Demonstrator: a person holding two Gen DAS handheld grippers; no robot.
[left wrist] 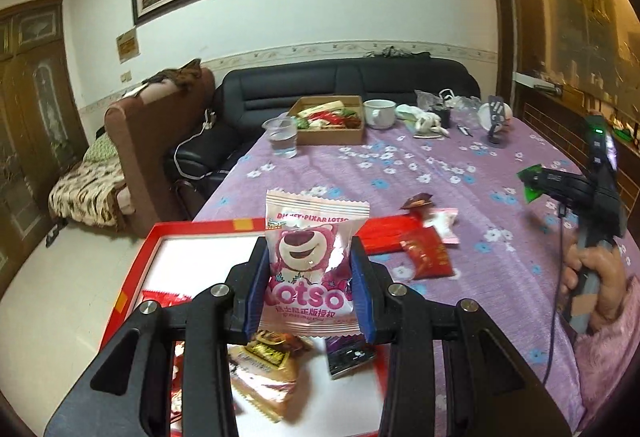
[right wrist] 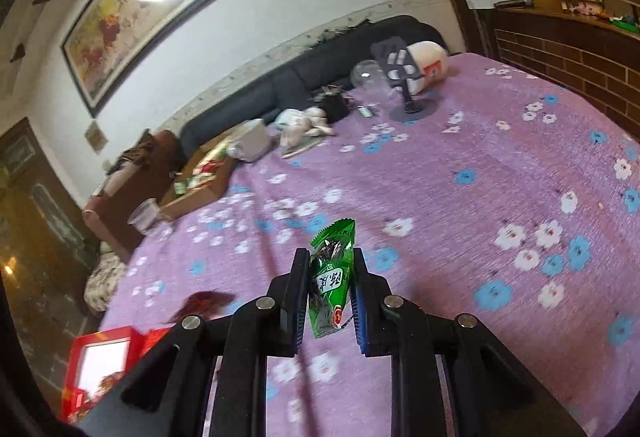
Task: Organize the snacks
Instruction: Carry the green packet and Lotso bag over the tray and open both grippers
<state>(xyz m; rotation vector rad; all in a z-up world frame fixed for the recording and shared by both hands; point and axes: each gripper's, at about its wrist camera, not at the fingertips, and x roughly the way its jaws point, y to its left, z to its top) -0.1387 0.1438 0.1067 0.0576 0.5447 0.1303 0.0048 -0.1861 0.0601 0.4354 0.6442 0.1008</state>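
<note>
A living room with a dark sofa and a framed horse painting on the wall; in front of them stands a table under a purple flowered cloth (left wrist: 400, 173), and the red box (left wrist: 138, 269) at its near left corner serves as the landmark here.

The left gripper (left wrist: 312, 277) is clamped on a pink Lotso packet (left wrist: 310, 261), held upright directly above the box. Below it, inside the box on its white floor, lie a gold-brown packet (left wrist: 268, 369), a dark purple packet (left wrist: 348, 357) and a red-and-white packet (left wrist: 168, 297) near the box's left wall. Just to the right of the box, on the cloth, sit a red packet (left wrist: 426, 253), a small pink-white packet (left wrist: 442, 225) and a dark brown sweet (left wrist: 418, 201), with a red flat piece beneath them that may be the box's lid.

The right gripper (right wrist: 330, 289) is closed on a green packet (right wrist: 331, 277), held in the air over the cloth well to the right of the box. Far beyond the box, near the sofa, a cardboard tray (left wrist: 330, 137) of more snacks stands beside a plastic cup (left wrist: 284, 139) and a white mug (left wrist: 378, 113).

By my reading the sorting is partway: three packets are in the box, two are in the grippers, and at least three loose ones beside the box are left to gather.
</note>
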